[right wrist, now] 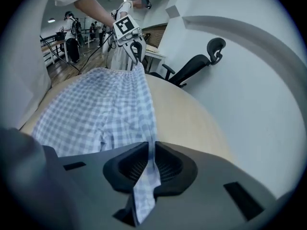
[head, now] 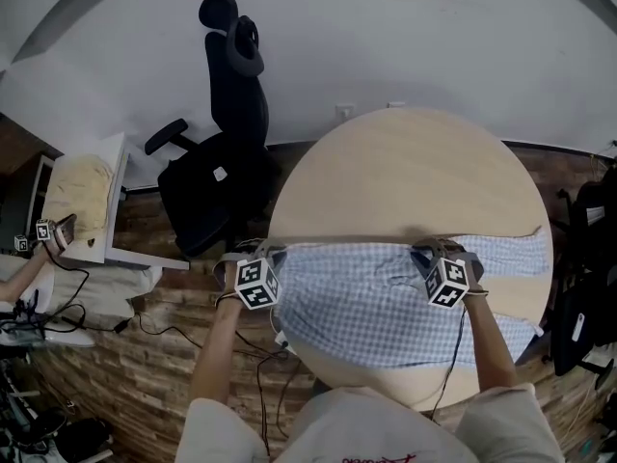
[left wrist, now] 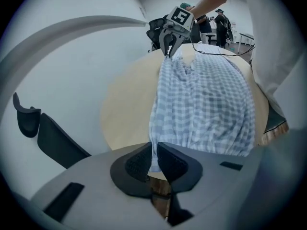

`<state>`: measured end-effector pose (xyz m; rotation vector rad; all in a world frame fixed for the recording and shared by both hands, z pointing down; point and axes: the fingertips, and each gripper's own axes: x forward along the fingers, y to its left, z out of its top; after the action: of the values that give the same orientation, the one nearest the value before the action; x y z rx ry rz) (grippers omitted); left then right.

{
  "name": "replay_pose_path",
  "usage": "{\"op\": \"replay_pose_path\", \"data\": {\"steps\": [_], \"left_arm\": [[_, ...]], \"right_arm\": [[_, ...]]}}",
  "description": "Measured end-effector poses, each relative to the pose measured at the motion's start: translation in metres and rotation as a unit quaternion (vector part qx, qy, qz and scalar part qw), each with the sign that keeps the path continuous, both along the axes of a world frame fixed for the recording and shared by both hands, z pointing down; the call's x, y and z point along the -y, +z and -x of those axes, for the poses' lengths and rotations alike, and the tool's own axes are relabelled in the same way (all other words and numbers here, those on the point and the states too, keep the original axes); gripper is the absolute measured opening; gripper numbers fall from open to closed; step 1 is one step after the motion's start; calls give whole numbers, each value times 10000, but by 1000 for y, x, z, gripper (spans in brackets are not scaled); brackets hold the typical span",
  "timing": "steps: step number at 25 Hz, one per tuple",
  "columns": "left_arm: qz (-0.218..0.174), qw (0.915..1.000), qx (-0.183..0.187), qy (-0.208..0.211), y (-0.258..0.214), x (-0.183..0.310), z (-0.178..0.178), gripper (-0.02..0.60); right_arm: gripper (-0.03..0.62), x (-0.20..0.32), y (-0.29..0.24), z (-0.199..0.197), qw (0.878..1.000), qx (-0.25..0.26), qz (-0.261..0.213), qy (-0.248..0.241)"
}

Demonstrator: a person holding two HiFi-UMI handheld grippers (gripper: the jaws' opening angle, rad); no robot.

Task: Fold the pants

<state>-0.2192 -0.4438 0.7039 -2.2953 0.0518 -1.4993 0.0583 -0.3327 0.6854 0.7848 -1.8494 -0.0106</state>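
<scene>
Pants (head: 376, 307): one checked pair on one round table (head: 405, 162); left tongs (left wrist: 154, 159) and right tongs (right wrist: 149, 162) each pinch its edge.

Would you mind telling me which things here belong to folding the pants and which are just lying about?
Part of the job:
- checked pants
- left gripper, shut on an edge of the pants
- right gripper, shut on the same edge further along
- round table under the pants

Just lying about:
- black office chair
- white side table
</scene>
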Motion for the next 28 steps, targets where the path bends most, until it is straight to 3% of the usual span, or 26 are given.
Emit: {"op": "replay_pose_path", "data": {"steps": [16, 22, 24, 28], "left_arm": [[-117, 9995, 241, -192, -13, -120, 55, 57], [17, 9989, 466, 34, 16, -174, 75, 57], [43, 9987, 506, 79, 23, -184, 78, 57], [-22, 9992, 403, 32, 18, -181, 77, 57]], "right_arm": [[57, -127, -22, 50, 9999, 2, -154, 47], [46, -181, 7, 73, 9992, 220, 303, -130], [46, -184, 16, 78, 9988, 196, 368, -268], [52, -148, 22, 68, 9999, -8, 135, -98]]}}
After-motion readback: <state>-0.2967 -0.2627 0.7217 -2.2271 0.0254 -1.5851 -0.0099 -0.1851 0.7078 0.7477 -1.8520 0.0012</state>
